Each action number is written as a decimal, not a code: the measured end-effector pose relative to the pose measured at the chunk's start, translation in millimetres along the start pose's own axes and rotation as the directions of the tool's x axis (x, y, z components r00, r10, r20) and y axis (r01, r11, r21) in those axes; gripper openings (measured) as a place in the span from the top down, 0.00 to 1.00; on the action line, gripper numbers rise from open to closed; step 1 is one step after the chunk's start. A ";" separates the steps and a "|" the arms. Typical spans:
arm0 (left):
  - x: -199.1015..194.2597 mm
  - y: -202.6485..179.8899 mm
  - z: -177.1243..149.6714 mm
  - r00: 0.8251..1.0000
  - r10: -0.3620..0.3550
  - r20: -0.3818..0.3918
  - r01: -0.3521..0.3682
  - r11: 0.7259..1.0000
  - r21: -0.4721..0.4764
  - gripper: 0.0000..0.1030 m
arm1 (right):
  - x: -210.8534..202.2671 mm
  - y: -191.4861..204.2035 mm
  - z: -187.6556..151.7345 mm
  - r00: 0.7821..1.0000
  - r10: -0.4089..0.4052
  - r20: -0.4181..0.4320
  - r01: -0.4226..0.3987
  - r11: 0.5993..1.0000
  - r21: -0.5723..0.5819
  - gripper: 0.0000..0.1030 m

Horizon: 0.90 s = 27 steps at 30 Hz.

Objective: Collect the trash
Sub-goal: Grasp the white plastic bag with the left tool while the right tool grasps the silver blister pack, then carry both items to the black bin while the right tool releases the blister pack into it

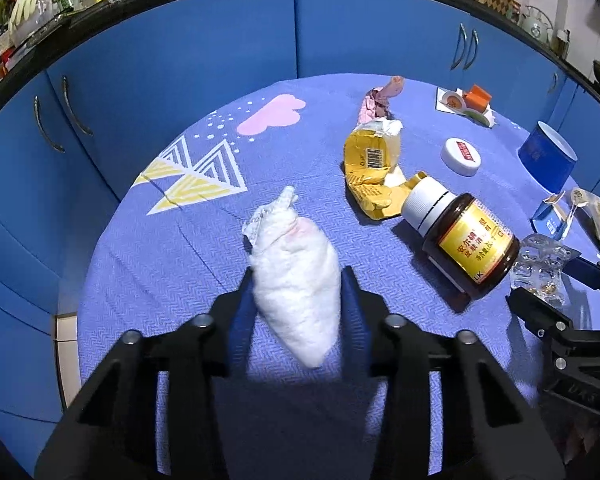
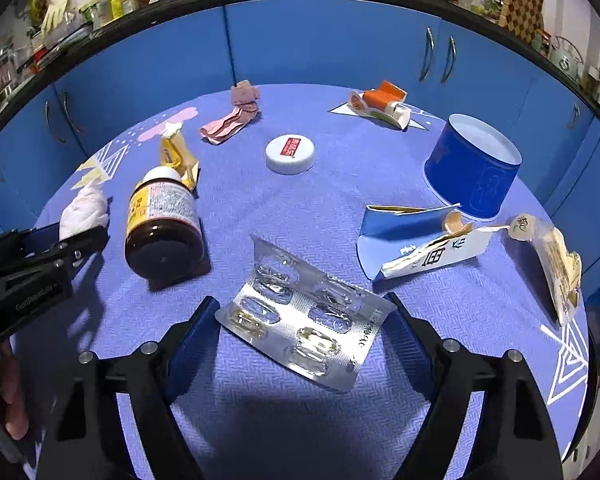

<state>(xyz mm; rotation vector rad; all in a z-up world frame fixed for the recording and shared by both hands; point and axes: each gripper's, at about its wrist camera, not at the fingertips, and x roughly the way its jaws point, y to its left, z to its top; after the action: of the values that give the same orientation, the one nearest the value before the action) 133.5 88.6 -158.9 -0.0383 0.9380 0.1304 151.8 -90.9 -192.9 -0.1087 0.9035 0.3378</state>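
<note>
tissue wad between my left claw fingers, lower centre | bottle right of it | blister pack between my right claw fingers on bench

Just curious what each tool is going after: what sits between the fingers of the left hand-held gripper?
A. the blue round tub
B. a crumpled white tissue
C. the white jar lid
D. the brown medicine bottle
B: in the left wrist view the left hand-held gripper has its blue fingers pressed against both sides of the crumpled white tissue; the brown medicine bottle lies apart, off to the side.
</note>
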 end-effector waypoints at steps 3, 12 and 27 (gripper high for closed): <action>-0.9 0.2 -0.6 1.000 0.000 0.003 0.000 1.000 -0.006 0.72 | -5.6 0.5 -0.7 1.000 -0.010 0.023 0.010 1.000 -0.014 0.27; -4.6 -2.3 -0.9 1.000 -0.027 0.001 0.027 0.999 -0.018 0.80 | -15.5 -9.6 -3.8 0.999 -0.025 0.048 0.025 1.000 0.007 0.29; -42.6 -55.5 15.2 0.993 -0.089 0.081 0.083 0.994 0.068 0.80 | -52.7 -47.9 -9.2 0.992 -0.077 0.104 0.071 0.995 0.064 0.28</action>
<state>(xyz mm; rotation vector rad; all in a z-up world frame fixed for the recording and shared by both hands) 128.0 30.8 -116.9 -0.0137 0.8549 0.0220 130.7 -150.9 -159.5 -0.0674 0.8011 0.2447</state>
